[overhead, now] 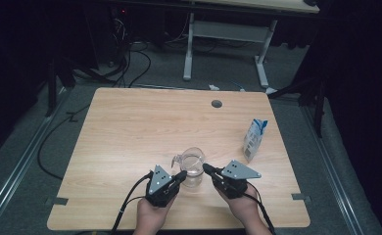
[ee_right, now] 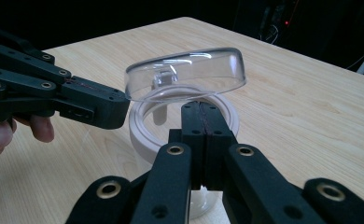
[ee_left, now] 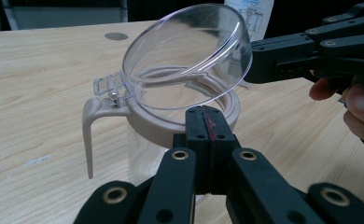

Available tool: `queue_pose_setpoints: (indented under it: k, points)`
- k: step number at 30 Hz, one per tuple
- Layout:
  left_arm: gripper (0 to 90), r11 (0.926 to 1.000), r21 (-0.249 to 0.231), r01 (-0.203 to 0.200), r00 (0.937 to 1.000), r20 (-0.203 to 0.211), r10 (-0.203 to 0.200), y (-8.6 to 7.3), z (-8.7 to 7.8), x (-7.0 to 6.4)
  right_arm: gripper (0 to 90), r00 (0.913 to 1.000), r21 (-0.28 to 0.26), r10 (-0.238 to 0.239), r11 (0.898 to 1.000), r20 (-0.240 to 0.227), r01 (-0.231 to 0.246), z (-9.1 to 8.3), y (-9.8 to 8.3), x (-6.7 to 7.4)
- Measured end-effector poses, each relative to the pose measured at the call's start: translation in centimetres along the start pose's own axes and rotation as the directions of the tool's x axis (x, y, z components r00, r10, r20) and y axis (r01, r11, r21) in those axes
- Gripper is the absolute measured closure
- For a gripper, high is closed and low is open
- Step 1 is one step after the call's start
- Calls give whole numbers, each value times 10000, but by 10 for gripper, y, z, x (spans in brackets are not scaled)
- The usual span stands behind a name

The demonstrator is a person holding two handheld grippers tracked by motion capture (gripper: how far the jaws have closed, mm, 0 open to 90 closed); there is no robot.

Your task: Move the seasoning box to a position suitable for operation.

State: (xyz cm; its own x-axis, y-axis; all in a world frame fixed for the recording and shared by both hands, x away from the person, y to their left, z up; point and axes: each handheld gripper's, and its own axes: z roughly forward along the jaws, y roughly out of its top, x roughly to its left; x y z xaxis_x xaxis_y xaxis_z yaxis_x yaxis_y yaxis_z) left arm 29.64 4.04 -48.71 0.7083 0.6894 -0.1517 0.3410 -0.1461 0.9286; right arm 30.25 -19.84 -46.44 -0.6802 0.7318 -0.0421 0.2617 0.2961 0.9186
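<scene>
Dark surroundings close in on a light wooden bench, with grey floor, black cables and the white legs of another desk beyond its far edge. Near the front middle of the bench stands a clear pitcher with a pale collar and a handle that points to the left in the high view. Its transparent hinged lid stands tilted up, open above the collar; the hinge sits over the handle. The left gripper comes in from the near left, its jaws pressed together with nothing between them, the tips right at the pitcher's collar on its near left side; whether they touch it I cannot tell. The right gripper comes in from the near right, its jaws also pressed together and empty; in the left gripper view its tip meets the raised edge of the lid, on the side away from the hinge. Each gripper is held in a hand at the near edge of the bench. A white and blue carton stands well apart to the right, and a small grey round cap sits in the bench top near the far edge.
</scene>
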Motion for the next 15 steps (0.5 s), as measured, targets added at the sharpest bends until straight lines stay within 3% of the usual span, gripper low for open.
queue_pose_setpoints:
  k: [15]
  points:
    - [900, 9998, -148, 115, 9999, -8, -116, 1, 0, 1, 898, 9997, 128, 206, 9997, -101, -204, 10, -7, -2]
